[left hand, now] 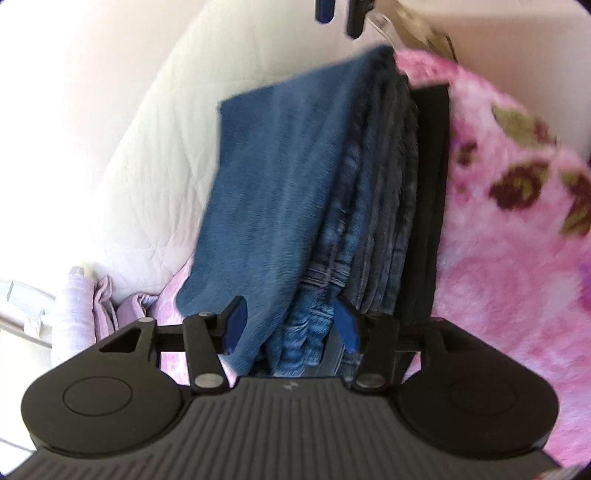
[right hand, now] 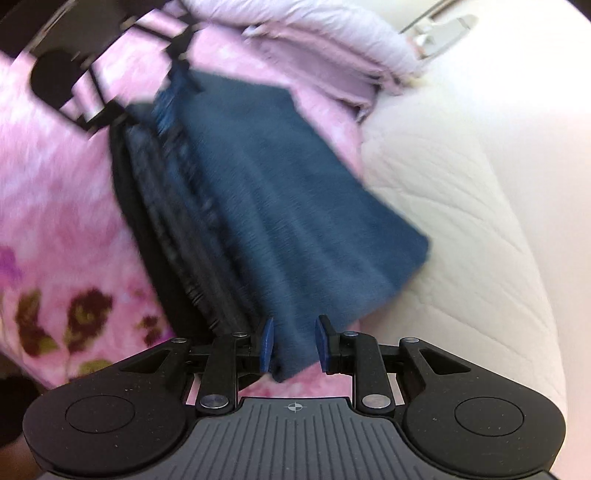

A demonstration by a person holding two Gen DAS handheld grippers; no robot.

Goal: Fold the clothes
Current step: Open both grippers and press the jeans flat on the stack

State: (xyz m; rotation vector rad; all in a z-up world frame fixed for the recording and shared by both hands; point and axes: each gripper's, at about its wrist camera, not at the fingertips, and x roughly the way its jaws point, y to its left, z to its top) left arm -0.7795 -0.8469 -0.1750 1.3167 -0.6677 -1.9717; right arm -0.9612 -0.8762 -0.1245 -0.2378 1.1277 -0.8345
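A stack of folded clothes lies on a pink floral blanket (left hand: 517, 229). A blue folded garment (left hand: 280, 192) is on top, with jeans (left hand: 332, 280), grey layers and a black piece (left hand: 428, 192) under it. My left gripper (left hand: 291, 326) is open at the near end of the stack, its pads either side of the blue garment and jeans. My right gripper (right hand: 294, 345) is at the opposite end, its blue pads pressed on the blue garment (right hand: 295, 192). Its tips (left hand: 340, 14) show at the top of the left wrist view. The left gripper (right hand: 74, 85) appears blurred at the far end.
A white quilted mattress (left hand: 147, 155) runs beside the stack. Lilac folded cloth (right hand: 325, 48) lies beyond the stack's end, near the mattress edge. The pink blanket (right hand: 55, 184) covers the other side. Both views are blurred by motion.
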